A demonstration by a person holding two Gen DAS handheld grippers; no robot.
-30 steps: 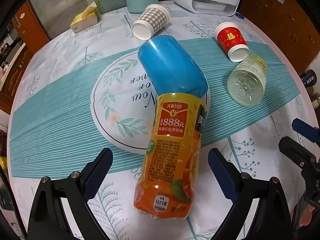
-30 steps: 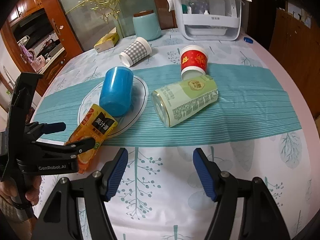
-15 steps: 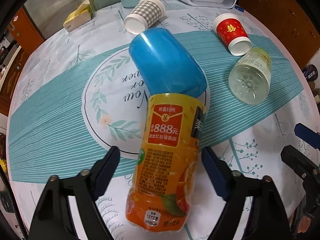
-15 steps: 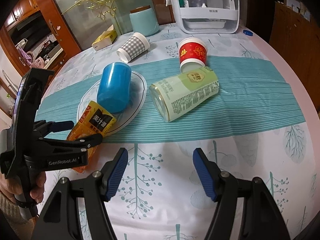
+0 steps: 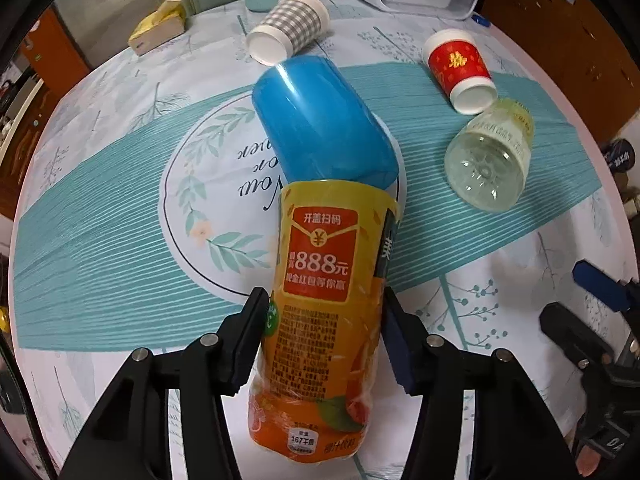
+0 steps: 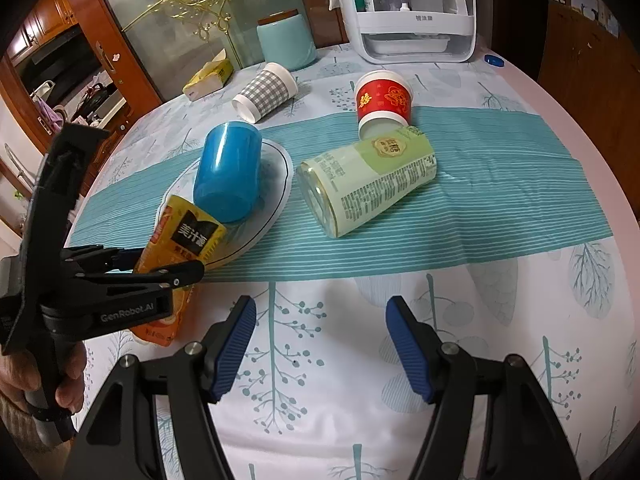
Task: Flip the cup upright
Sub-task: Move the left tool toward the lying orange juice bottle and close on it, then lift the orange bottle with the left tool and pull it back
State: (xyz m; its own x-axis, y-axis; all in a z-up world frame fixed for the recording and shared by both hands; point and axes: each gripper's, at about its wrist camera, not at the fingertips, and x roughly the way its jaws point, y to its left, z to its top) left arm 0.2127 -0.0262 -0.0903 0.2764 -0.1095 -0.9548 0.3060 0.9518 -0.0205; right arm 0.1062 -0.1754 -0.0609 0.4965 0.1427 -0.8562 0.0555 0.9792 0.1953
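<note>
An orange juice-label cup (image 5: 320, 300) lies on its side on the table, its far end against a blue plastic cup (image 5: 320, 128) that also lies on its side. My left gripper (image 5: 324, 320) is shut on the orange cup, one pad on each side. In the right wrist view the orange cup (image 6: 184, 244) and the left gripper (image 6: 160, 264) show at the left, with the blue cup (image 6: 228, 176) behind. My right gripper (image 6: 320, 332) is open and empty above the white tablecloth, apart from all cups.
A clear green-label cup (image 6: 368, 180), a red paper cup (image 6: 384, 104) and a checked paper cup (image 6: 266, 90) lie on their sides. A teal jar (image 6: 286, 42), a tissue box (image 6: 210, 78) and a white appliance (image 6: 408, 12) stand at the back.
My left gripper moved forward around the orange cup and closed its jaws onto its sides. My right gripper has barely moved and stays open.
</note>
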